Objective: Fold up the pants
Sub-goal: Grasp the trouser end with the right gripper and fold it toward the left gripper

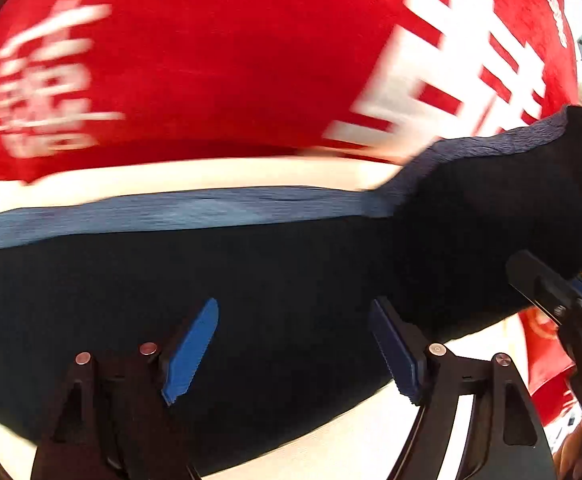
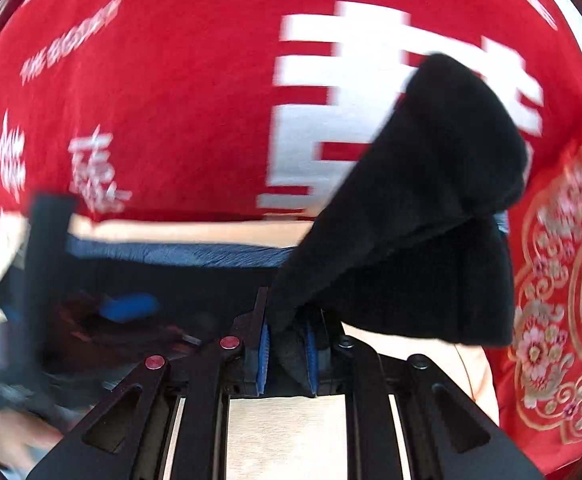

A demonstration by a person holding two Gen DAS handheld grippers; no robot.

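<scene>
Dark navy pants [image 1: 171, 280] with a lighter blue waistband [image 1: 163, 208] lie on a cream surface. My left gripper [image 1: 295, 352] is open just above the flat fabric, blue pads [image 1: 191, 352] apart with nothing between them. My right gripper [image 2: 287, 352] is shut on a fold of the pants [image 2: 411, 220], which rises as a lifted dark flap up and to the right. The right gripper also shows at the right edge of the left wrist view [image 1: 563, 312], under the lifted flap. The left gripper appears blurred at the left of the right wrist view [image 2: 127, 308].
A red cloth with white characters [image 1: 231, 60] covers the background beyond the cream surface [image 1: 211, 176]. A red cushion with gold floral pattern [image 2: 563, 280] stands at the right. Cream surface shows below the right gripper [image 2: 287, 432].
</scene>
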